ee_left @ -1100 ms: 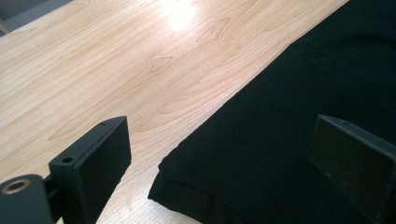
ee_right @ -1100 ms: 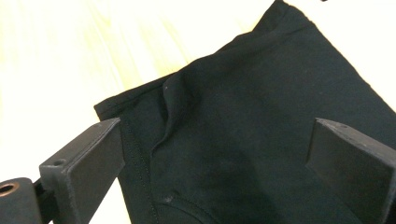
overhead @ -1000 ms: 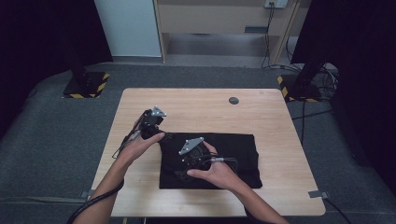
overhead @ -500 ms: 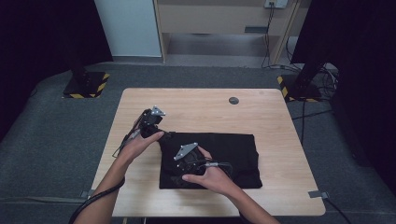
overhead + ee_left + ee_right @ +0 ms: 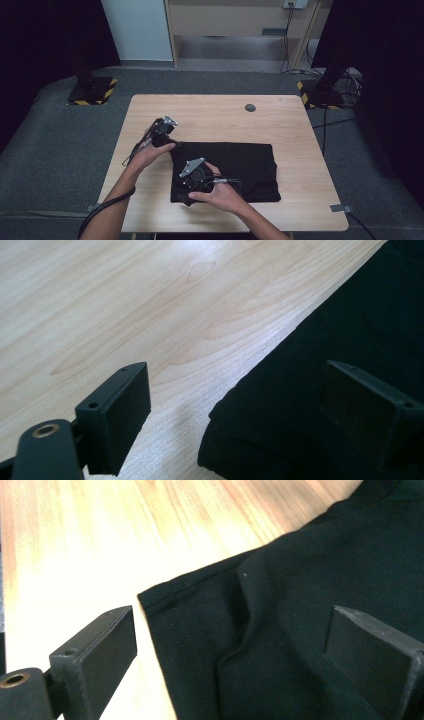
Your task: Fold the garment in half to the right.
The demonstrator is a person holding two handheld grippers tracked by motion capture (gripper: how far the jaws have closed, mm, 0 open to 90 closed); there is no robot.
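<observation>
The left gripper (image 5: 163,131) stands with its jaws spread apart and gripping nothing; they have just been closing a little, with a corner of the black cloth (image 5: 235,167) lying beneath and between them, untouched by the pads. One jaw hangs over bare wooden table (image 5: 210,112), the other over the fabric, so the folded edge runs right through the gap. The likely fault here is a pinch that catches only the top layer (the corner looks doubled over), which would let the fold fall open on lifting.

The right gripper (image 5: 192,186) is likewise released, its jaws wide and straddling the stitched hem of the cloth's near corner, one jaw off the fabric and one above it. If it clamps from this height the pads may meet above the cloth and miss it; if it drops too steeply, the lower jaw could push the hem along the table and bunch it. Uneven timing between the two hands would skew the cloth.
</observation>
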